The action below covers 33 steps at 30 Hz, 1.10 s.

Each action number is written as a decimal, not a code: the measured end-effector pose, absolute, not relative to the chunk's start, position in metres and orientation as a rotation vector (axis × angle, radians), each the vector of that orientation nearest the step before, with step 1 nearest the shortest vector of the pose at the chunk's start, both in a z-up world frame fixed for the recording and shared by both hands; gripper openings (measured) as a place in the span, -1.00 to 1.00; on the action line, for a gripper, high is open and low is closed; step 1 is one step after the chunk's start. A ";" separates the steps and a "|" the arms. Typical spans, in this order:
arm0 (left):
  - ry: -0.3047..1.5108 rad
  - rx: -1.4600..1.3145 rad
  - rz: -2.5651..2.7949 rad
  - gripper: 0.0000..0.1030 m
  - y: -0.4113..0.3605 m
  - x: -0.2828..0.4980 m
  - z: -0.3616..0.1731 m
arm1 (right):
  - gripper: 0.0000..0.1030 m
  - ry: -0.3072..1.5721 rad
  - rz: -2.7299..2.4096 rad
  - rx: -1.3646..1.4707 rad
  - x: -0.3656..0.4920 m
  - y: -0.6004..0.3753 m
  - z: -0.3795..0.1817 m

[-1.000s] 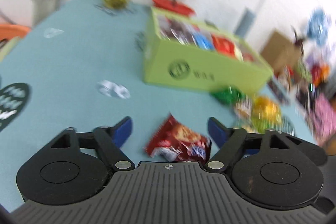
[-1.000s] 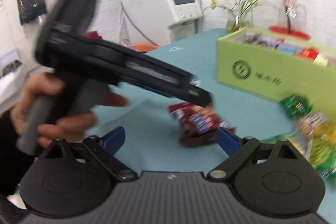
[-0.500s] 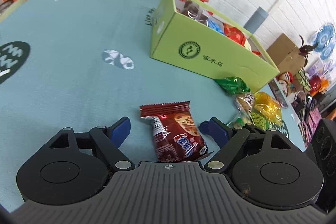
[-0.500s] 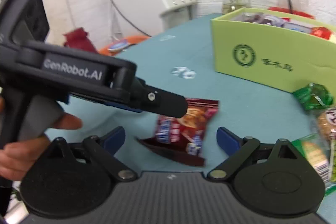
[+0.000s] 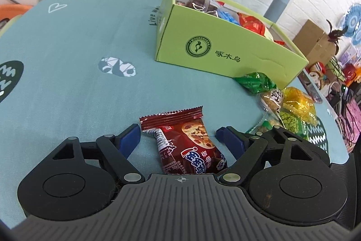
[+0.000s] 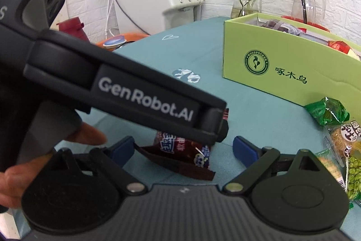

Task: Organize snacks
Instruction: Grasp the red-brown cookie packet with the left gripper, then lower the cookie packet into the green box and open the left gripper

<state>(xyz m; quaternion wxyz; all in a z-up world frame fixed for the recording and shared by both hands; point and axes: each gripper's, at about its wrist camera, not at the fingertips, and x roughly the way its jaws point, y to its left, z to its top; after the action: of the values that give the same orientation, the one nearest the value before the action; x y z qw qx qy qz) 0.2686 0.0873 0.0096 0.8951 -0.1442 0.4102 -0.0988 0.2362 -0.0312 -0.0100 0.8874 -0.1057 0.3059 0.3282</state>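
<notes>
So: the cookie packet lies flat on the teal table, between the left gripper's jaws, which stand apart on either side and don't press it. The left pad sits just beside the crimped top edge; the right pad is clear of the wrapper. Judgement: centre on the packet's body, not the crimp, press down so the pads reach the cloth, then close. Foil is slippery and thin, so a shallow pinch likely slips. Right gripper also frames the packet, jaws wide apart, nothing held; keep it clear. The green box is well apart, already partly filled. Other snacks sit piled by its near corner; avoid sweeping them.
</notes>
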 end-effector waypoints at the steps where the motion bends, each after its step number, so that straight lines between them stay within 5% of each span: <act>1: 0.847 -0.293 -0.204 0.28 0.086 0.268 0.010 | 0.79 0.633 0.676 -0.229 0.236 -0.031 -0.010; 5: 0.831 -0.257 -0.239 -0.51 0.080 0.259 0.008 | 0.46 0.612 0.694 -0.244 0.226 -0.030 -0.009; 13: 0.795 -0.292 -0.261 -0.50 0.070 0.263 0.039 | 0.42 0.554 0.667 -0.227 0.222 -0.046 0.014; 22: 0.645 -0.206 -0.331 -0.49 0.036 0.371 0.123 | 0.46 0.370 0.564 -0.252 0.314 -0.068 0.093; 29: 0.754 -0.194 -0.322 -0.42 0.021 0.455 0.088 | 0.45 0.501 0.548 -0.200 0.398 -0.083 0.073; 33: 0.716 -0.130 -0.342 -0.18 0.016 0.453 0.073 | 0.52 0.548 0.585 -0.123 0.415 -0.095 0.059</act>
<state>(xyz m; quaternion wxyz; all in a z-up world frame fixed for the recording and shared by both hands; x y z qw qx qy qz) 0.4530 0.0157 0.0730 0.9203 -0.0634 0.3484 -0.1664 0.4151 -0.0945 0.0587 0.9189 -0.0596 0.2666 0.2845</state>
